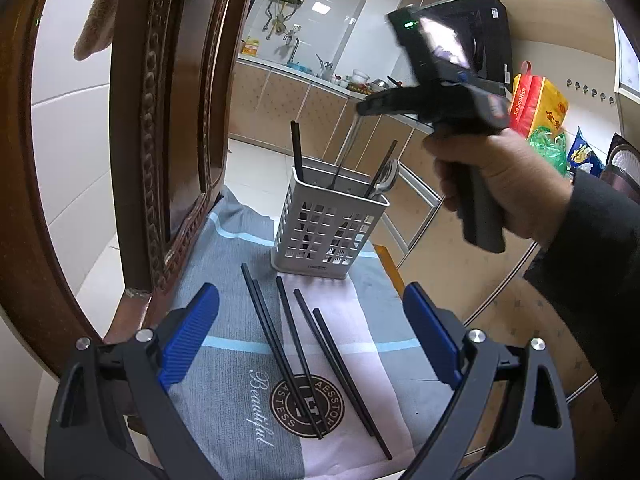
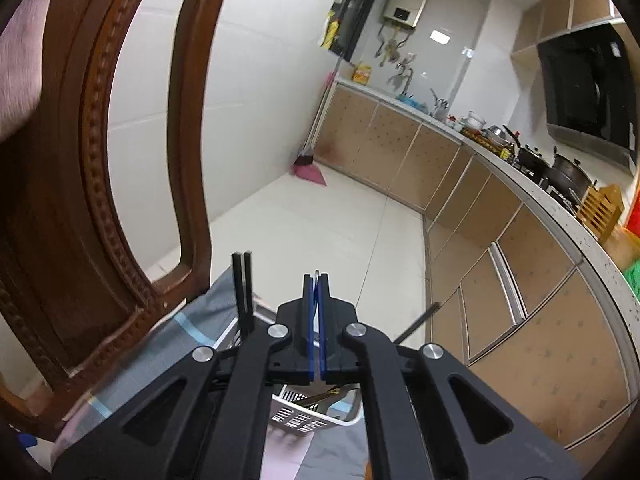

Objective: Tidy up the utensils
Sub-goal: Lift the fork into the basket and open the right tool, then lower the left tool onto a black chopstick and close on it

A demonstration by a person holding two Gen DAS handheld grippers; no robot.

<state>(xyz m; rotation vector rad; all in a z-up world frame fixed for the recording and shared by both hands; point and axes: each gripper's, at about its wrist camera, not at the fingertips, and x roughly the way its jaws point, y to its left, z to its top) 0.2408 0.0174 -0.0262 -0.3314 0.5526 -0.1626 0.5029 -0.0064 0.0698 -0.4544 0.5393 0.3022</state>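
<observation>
Perforated white plastic caddy (image 1: 328, 232) holds slender black chopsticks (image 1: 297, 152).

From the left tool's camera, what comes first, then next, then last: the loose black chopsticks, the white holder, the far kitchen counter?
1. Loose chopsticks, on the cloth between the open left tool tips.
2. White holder, farther along the cloth.
3. Kitchen counter, across the room.

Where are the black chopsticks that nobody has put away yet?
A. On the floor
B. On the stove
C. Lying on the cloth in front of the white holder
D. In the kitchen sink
C: several black chopsticks lie loose on the cloth, just in front of the white holder.
</observation>
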